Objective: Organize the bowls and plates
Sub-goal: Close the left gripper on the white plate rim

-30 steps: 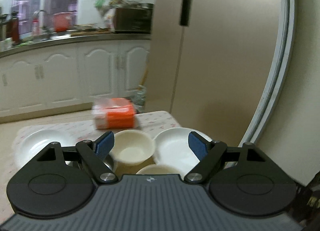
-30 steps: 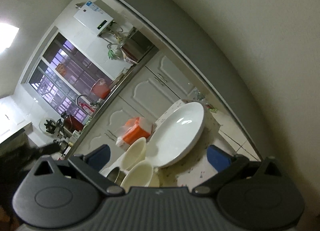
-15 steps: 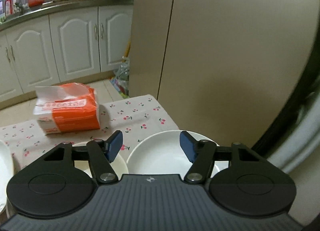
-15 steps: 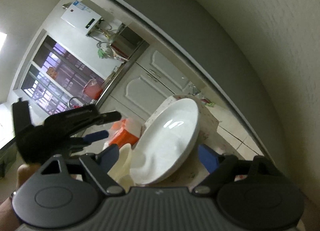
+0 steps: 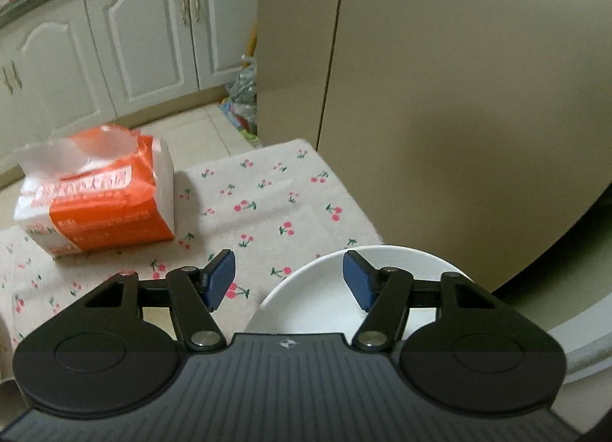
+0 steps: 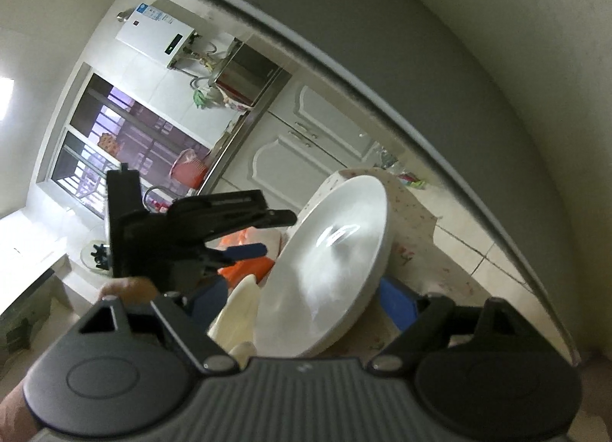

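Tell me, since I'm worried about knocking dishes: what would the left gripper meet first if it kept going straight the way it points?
Probably the white plate: its far rim sits between the open left gripper fingers, above the cherry-print tablecloth. Depth is unclear.

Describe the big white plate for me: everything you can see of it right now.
The white plate is round, glossy and shallow with a raised rim, probably ceramic, and looks empty. It sits on the cherry-print tablecloth near the table's right corner. A cream bowl lies close beside it; contact is unclear. The left gripper hovers open over its edge; the right gripper straddles it, not visibly gripping.
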`<state>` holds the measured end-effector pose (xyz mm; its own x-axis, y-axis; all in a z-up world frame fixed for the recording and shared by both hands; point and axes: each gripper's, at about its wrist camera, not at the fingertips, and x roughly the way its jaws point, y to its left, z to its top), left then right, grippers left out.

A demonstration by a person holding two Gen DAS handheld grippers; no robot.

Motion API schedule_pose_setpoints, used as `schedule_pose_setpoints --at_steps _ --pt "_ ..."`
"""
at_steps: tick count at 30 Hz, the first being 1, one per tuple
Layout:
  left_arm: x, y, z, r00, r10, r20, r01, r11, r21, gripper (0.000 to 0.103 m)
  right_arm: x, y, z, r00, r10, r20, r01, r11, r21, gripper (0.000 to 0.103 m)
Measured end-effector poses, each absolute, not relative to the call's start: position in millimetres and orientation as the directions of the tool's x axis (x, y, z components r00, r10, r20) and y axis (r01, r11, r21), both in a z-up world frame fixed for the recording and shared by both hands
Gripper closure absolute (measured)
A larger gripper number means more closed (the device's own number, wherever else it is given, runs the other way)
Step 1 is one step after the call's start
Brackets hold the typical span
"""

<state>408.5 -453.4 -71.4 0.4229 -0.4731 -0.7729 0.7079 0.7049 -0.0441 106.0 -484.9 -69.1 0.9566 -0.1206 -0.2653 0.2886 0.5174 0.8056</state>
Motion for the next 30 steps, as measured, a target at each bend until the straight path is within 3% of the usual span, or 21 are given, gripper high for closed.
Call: schedule_pose_setpoints --at_steps 6,15,22,26,28,30 --pt "412 -456 -83 0.363 -0.484 -0.796 0.724 0.684 -0.086 0.027 107 -484 -68 0.96 -0.106 -0.261 0.277 0.523 0.806 0.015" --pt "410 -451 -86 0.328 -0.498 -0.802 0.72 0.681 -0.129 0.028 114 -482 -61 0.967 -0.097 -0.235 0.251 0.529 0.811 0.004" --pt "408 -442 -87 0.326 -0.517 -0.792 0.705 0.691 -0.16 0.033 114 -483 -56 0.965 -0.114 -0.237 0.259 0.556 0.79 0.004" --pt "403 -441 -88 0.349 -0.502 -0.791 0.726 0.679 -0.111 0.045 117 -485 -56 0.959 -0.131 -0.251 0.28 0.565 0.776 0.006" --pt "402 -443 -89 0.366 -0.491 -0.79 0.728 0.68 -0.086 0.048 120 -485 -55 0.948 -0.153 -0.279 0.314 0.58 0.752 0.015" --pt "403 -445 -91 0.38 -0.479 -0.791 0.723 0.688 -0.069 0.059 123 -484 -55 0.932 -0.18 -0.315 0.358 0.592 0.722 0.022"
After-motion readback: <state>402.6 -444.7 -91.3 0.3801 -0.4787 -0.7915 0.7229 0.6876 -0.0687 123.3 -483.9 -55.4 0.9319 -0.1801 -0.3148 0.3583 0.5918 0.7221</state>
